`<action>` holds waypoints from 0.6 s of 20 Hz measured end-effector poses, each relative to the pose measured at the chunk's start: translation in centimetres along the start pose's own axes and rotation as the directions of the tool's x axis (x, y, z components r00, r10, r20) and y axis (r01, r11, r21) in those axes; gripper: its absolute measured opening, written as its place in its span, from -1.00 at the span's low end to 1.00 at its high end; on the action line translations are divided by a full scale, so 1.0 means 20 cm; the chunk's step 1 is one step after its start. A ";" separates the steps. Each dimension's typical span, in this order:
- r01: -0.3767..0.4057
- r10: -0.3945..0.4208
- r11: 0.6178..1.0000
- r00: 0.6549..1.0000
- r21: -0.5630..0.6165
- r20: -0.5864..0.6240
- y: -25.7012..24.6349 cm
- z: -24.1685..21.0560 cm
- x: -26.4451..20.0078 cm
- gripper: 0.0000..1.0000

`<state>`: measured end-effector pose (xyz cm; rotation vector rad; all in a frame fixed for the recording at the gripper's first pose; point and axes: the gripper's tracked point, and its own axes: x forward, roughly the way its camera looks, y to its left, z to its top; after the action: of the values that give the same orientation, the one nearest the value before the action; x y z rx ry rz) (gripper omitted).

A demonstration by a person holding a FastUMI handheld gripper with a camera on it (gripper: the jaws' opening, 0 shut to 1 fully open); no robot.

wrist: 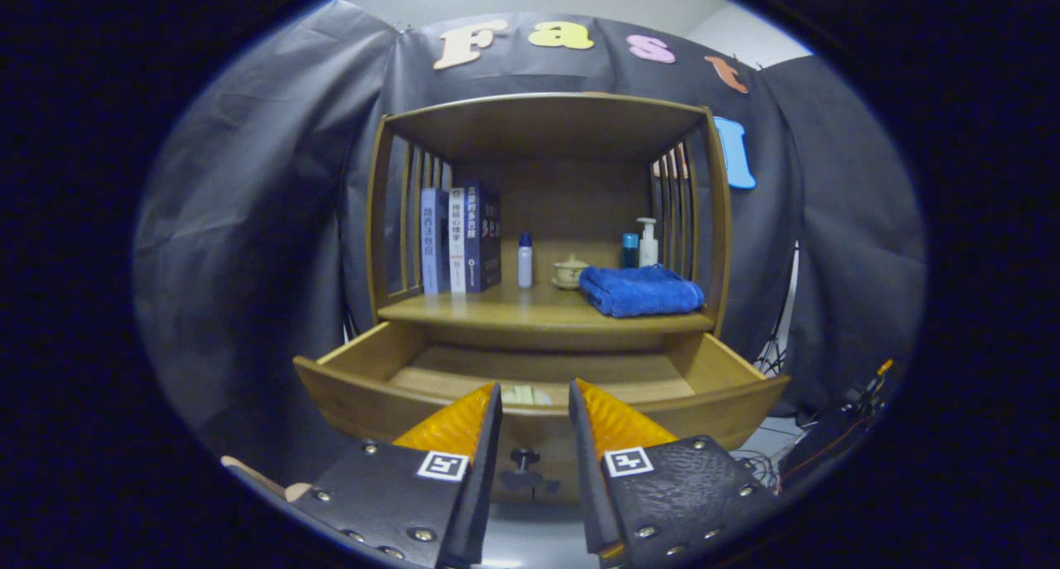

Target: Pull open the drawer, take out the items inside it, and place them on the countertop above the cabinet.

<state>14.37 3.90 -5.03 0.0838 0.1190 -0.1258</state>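
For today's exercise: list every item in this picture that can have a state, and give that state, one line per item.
drawer: pulled open, a pale item lying inside near its front.
knob: free, between the fingers, untouched.
tongs: open, gripping nothing, fingers over the drawer front.
blue towel: folded, on the countertop.
books: upright, closed.
lidded cup: lid on.
pump bottle: upright.

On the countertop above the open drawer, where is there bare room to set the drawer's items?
Bare countertop runs along the front edge, ahead of the books and small bottle. The right side is crowded: blue towel, cup, two bottles. The gripper hangs open over the drawer.
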 end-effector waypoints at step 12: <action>-0.066 0.066 0.998 0.958 0.010 -0.280 0.08 -0.05 0.58 -0.09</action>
<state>25.80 4.21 -7.25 0.1056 0.3990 -0.0467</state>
